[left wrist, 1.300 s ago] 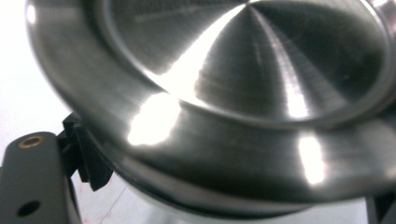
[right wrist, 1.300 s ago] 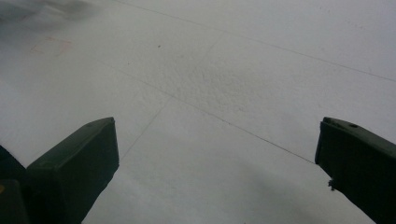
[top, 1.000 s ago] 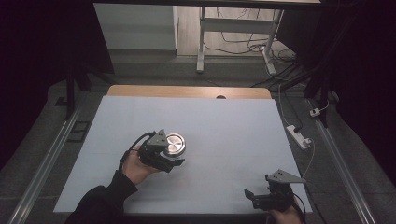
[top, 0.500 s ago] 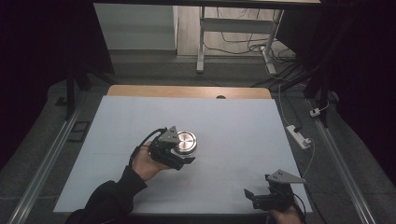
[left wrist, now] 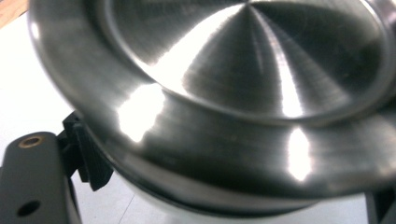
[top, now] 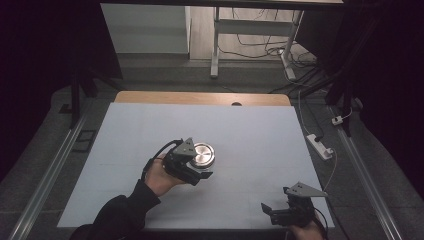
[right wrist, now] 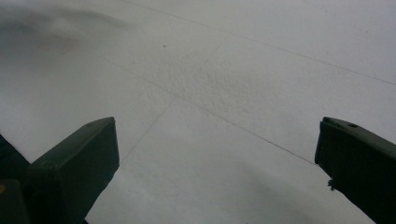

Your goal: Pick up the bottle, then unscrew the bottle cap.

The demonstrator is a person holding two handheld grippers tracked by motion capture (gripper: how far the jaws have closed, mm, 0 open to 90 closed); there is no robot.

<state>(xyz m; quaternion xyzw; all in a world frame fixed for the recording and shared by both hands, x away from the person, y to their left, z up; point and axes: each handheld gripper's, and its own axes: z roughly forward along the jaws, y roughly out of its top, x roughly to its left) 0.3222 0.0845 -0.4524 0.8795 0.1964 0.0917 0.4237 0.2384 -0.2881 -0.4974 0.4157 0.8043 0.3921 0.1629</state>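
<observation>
A round brushed-steel lid (top: 202, 155) with a raised rim sits just left of the middle of the white table (top: 260, 130). My left gripper (top: 196, 170) is shut on its near edge, and a hand holds it from the lower left. In the left gripper view the steel lid (left wrist: 243, 79) looms very close, with one black jaw pressed against its rim at the lower left; whether it is lifted off the table I cannot tell. My right gripper (top: 272, 211) rests at the table's near right edge, open. In the right gripper view the right gripper (right wrist: 217, 154) has only bare table between its jaws.
A wooden strip (top: 200, 97) runs along the table's far edge. A white power strip (top: 320, 146) and cables lie on the floor to the right. Metal rails (top: 50, 175) flank both sides, and a desk frame (top: 216, 45) stands beyond.
The left gripper has carried the steel lid to the right, towards the table's middle. The right gripper has stayed where it was.
</observation>
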